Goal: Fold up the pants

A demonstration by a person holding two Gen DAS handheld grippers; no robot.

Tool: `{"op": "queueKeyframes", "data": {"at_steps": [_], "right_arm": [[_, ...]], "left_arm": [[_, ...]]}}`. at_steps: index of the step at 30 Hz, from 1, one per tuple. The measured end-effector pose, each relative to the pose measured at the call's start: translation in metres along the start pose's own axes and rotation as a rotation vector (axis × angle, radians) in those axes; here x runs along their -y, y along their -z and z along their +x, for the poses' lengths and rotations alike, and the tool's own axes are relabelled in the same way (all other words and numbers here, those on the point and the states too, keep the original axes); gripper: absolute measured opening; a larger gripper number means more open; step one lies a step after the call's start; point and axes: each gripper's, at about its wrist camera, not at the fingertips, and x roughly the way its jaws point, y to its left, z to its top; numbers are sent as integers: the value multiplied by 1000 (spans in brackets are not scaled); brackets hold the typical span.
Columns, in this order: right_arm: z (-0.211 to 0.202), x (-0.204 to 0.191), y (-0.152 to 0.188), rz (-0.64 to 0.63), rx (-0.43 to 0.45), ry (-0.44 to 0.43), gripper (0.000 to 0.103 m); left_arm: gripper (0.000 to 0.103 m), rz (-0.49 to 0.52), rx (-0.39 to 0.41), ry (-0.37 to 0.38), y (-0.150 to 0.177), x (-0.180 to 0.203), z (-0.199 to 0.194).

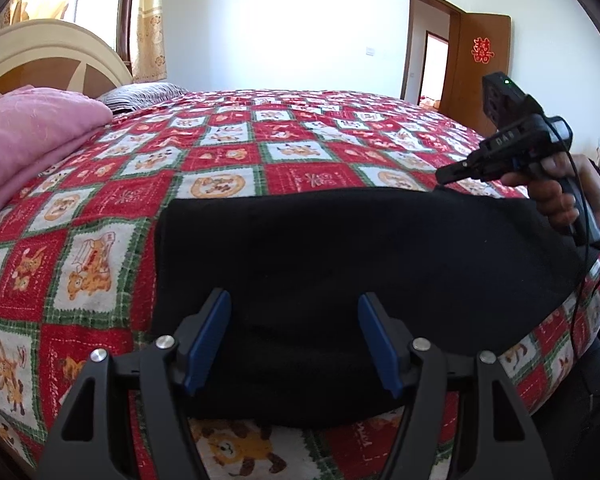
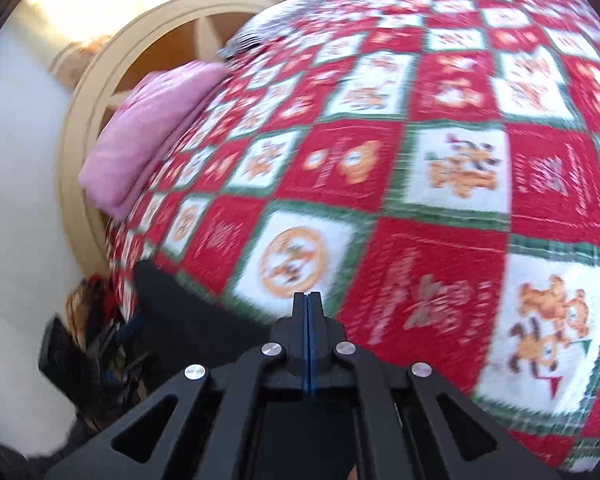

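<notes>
**Black pants lie folded near the bed edge, both grippers clear of them**

While the black fleece pants (image 1: 340,264) lie as a flat, wide dark slab on the red, white and green checked quilt (image 1: 228,152), neither tool has hold of them. The left gripper (image 1: 294,340) hovers over the near edge of the cloth with its blue-padded jaws spread wide and nothing between them. The right gripper (image 2: 308,332) has its jaws pressed together on nothing; from the left wrist view it (image 1: 452,172) hangs just above the far right corner of the pants, though contact with the cloth cannot be judged. Its own camera is blurred and shows only a dark corner of the pants (image 2: 172,300) at lower left.

Judging from the tidy outline, the folding looks well along, perhaps finished. The risk lies in any further fold: the cloth is thick and soft, so a pinch on the top layer alone could peel the stack open, and a drag toward the bed's edge could slide the bundle off. The cable trailing from the right gripper could also snag the fabric.

By count: one pair of pants, two grippers, one quilt, one folded pink blanket (image 1: 24,140) by the cream headboard (image 1: 48,56), one striped pillow (image 1: 144,94), one open brown door (image 1: 480,68).
</notes>
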Motion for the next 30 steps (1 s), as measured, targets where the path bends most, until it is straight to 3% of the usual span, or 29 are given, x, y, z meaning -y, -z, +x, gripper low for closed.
{"op": "queueKeyframes", "data": {"at_steps": [4, 6, 7, 8, 9, 10, 13, 16, 24, 25, 26, 27, 30], "right_arm": [[-9, 4, 4, 21, 13, -56, 1], [-11, -1, 10, -2, 2, -29, 5], [-11, -4, 14, -23, -11, -24, 16], [-13, -4, 16, -31, -16, -31, 37], [-15, -5, 18, -36, -14, -46, 45], [-18, -5, 19, -36, -8, -59, 52], [-21, 1, 19, -15, -8, -81, 53], [-16, 6, 15, 4, -13, -77, 53], [7, 5, 8, 30, -64, -126, 52], [10, 2, 9, 20, -75, -132, 43], [12, -1, 9, 15, -88, -138, 25], [14, -2, 10, 16, -97, -143, 16], [14, -4, 11, 30, -86, -142, 6]], "left_arm": [[77, -16, 1, 10, 0, 0, 0], [81, -9, 2, 4, 0, 3, 1], [81, 1, -1, -13, -1, 6, 2], [81, 6, -4, -23, -1, 7, 2], [81, 13, -5, -35, -2, 9, 2], [82, 18, -8, -43, -2, 10, 1], [88, 19, 0, -46, -3, 10, -4], [97, 2, 16, -48, -1, 7, -5], [101, 70, -4, -65, 11, 13, 4], [102, 76, 0, -65, 13, 13, 4], [102, 74, 2, -63, 13, 12, 4], [102, 70, 3, -60, 13, 11, 4], [102, 70, 8, -56, 14, 10, 4]]}}
